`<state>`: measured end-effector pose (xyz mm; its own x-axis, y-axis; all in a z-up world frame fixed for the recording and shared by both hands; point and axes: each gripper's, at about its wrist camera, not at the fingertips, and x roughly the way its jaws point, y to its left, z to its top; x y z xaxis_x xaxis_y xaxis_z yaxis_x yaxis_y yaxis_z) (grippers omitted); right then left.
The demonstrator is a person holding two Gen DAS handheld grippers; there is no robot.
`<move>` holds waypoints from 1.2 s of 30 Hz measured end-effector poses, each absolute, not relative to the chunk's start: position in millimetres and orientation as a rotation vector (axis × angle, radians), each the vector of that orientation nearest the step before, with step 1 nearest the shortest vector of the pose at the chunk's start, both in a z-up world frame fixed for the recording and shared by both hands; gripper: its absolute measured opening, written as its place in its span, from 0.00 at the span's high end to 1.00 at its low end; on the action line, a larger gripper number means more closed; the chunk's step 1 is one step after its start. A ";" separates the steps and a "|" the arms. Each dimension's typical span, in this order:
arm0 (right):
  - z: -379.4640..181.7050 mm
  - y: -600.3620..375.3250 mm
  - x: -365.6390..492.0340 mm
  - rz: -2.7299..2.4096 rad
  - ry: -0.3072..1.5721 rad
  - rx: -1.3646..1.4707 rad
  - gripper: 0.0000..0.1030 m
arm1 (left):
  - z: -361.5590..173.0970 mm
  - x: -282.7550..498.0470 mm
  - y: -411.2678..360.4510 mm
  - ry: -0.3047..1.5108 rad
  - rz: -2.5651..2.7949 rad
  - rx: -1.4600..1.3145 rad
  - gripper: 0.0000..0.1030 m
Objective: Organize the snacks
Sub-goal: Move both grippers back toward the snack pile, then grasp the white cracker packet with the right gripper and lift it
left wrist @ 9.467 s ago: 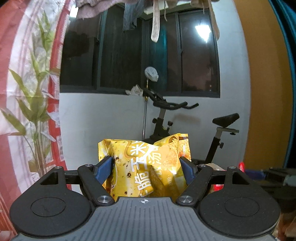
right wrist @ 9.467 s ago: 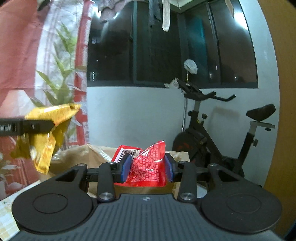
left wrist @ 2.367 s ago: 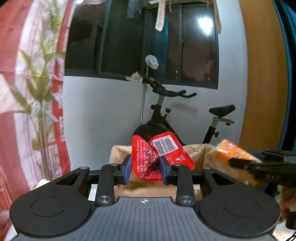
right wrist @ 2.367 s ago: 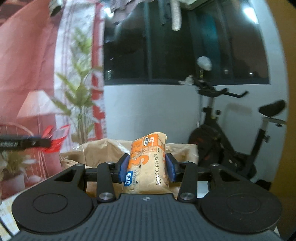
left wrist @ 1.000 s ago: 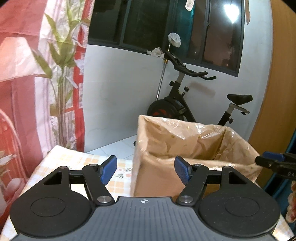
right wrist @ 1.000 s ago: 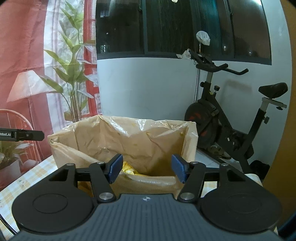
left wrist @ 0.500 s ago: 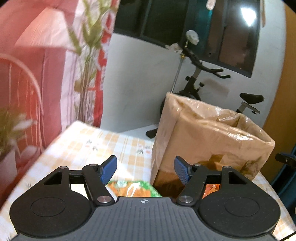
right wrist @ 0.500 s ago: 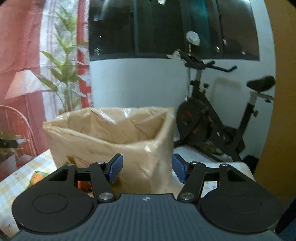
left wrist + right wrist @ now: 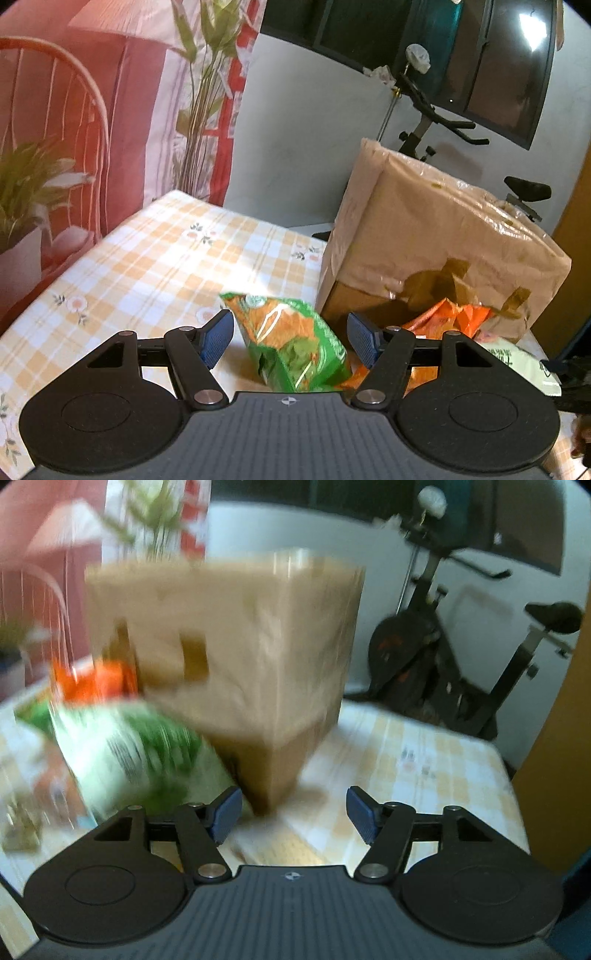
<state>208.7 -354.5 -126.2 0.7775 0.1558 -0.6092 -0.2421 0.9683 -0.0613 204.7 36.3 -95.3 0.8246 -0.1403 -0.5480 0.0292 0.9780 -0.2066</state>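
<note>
A green and orange snack bag (image 9: 291,347) lies on the checked tablecloth (image 9: 147,266), between the open fingers of my left gripper (image 9: 290,338), untouched as far as I can tell. An orange snack bag (image 9: 450,317) and a white and green bag (image 9: 517,365) lie to its right, in front of the brown cardboard box (image 9: 436,229). In the blurred right wrist view my right gripper (image 9: 291,814) is open and empty, near the box's corner (image 9: 258,686). A white and green bag (image 9: 122,753) and an orange bag (image 9: 92,681) lie to its left.
An exercise bike (image 9: 461,664) stands behind the table by the white wall. A pink curtain and a potted plant (image 9: 22,206) are at the left. A wooden door (image 9: 561,738) is at the right. The table's far edge (image 9: 258,218) runs behind the box.
Both grippers have come down from above the box to the table. The left one now frames the green and orange bag. The right one has swung down and right of the box, still moving.
</note>
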 end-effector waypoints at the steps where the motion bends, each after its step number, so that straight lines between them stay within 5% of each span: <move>1: -134.8 -355.5 211.9 0.213 0.668 -0.152 0.36 | -97.1 203.3 35.7 0.601 -0.089 -0.194 0.32; 5: -165.1 -362.9 226.1 0.234 0.756 -0.151 0.34 | -104.5 197.2 30.8 0.629 -0.094 -0.184 0.32; 8: -171.8 -366.4 232.8 0.264 0.761 -0.120 0.20 | -110.1 192.8 26.2 0.650 -0.107 -0.172 0.32; 19: -181.5 -360.9 227.0 0.311 0.823 -0.116 0.20 | -124.7 188.6 16.5 0.702 -0.141 -0.169 0.33; 30: -173.5 -332.8 214.1 0.196 0.838 0.024 0.33 | -130.6 186.1 10.3 0.723 -0.157 -0.162 0.33; 33: -175.7 -333.5 221.0 0.149 0.808 0.022 0.52 | -133.4 182.4 7.5 0.736 -0.170 -0.157 0.33; 36: -183.9 -334.2 218.3 0.144 0.756 0.002 0.52 | -140.2 178.7 2.6 0.765 -0.191 -0.142 0.33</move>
